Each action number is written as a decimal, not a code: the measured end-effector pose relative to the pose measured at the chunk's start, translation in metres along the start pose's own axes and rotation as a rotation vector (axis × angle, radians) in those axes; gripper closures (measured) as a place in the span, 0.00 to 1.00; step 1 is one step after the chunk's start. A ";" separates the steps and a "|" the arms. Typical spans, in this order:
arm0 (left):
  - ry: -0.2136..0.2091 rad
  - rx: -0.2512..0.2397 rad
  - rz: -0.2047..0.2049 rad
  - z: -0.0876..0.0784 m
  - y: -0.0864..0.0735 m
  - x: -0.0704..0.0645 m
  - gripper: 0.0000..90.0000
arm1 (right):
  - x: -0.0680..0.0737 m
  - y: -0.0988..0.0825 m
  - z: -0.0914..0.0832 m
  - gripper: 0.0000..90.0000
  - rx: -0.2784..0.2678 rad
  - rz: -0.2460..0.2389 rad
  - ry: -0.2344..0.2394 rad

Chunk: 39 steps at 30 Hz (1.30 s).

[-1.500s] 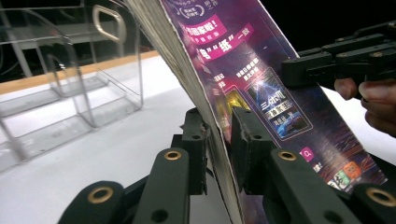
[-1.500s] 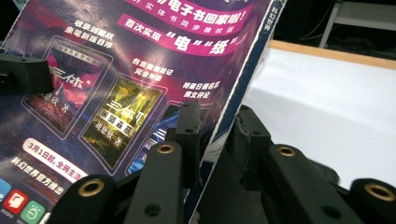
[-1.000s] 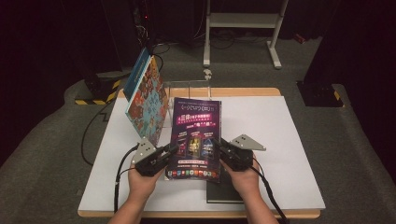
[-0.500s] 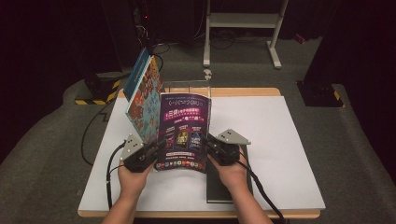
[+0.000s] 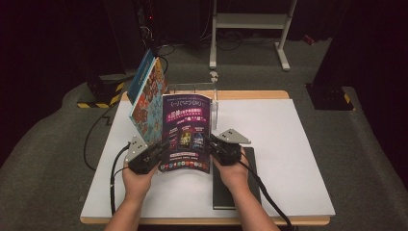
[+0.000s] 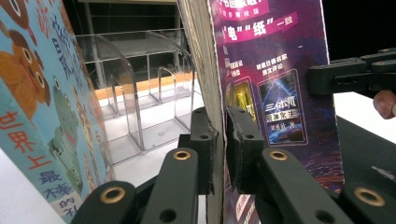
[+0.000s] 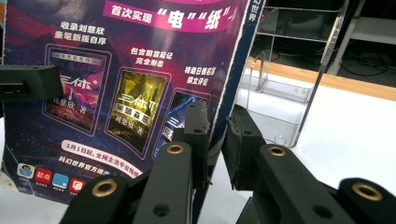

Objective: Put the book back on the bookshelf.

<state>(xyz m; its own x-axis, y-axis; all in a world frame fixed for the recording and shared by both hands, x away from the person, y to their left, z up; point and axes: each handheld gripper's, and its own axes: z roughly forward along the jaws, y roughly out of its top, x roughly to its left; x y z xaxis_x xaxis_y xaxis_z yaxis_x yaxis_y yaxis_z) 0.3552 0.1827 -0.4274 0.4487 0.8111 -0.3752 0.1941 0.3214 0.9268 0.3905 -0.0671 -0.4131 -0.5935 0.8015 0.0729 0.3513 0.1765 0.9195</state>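
Both jaws clamped. My left gripper (image 5: 153, 153) pinches the page edge of the purple book (image 5: 186, 132), pads on either side of it (image 6: 240, 144); my right gripper (image 5: 214, 144) pinches its spine edge the same way (image 7: 201, 126). Book stands upright between my hands, cover facing me, bottom edge down at the white tabletop (image 5: 288, 144), about mid-width and nearer the front edge. Just left of it a blue picture book (image 5: 146, 96) leans tilted, close to the purple one. Behind both, a clear acrylic rack (image 5: 214, 98) by the back edge. Flat black book (image 5: 250, 185) lies under my right forearm near the front edge.
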 end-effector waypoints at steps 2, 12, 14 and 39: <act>0.004 0.006 0.005 0.002 -0.002 0.001 0.91 | -0.001 0.000 0.003 0.89 0.008 0.002 -0.005; 0.012 -0.003 0.012 0.008 -0.004 0.007 0.90 | -0.001 0.003 0.011 0.89 0.014 -0.017 -0.024; 0.015 0.004 0.020 0.009 -0.006 0.008 0.90 | -0.001 0.003 0.011 0.89 0.019 -0.019 -0.027; 0.013 0.027 0.012 0.003 -0.013 0.011 0.89 | 0.000 -0.009 0.005 0.89 0.006 -0.021 -0.023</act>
<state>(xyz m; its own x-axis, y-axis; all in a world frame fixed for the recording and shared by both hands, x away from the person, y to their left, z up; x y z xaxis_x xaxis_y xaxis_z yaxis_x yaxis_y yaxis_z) 0.3605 0.1859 -0.4435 0.4398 0.8211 -0.3639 0.2124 0.2986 0.9304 0.3913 -0.0658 -0.4229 -0.5839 0.8106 0.0446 0.3433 0.1968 0.9184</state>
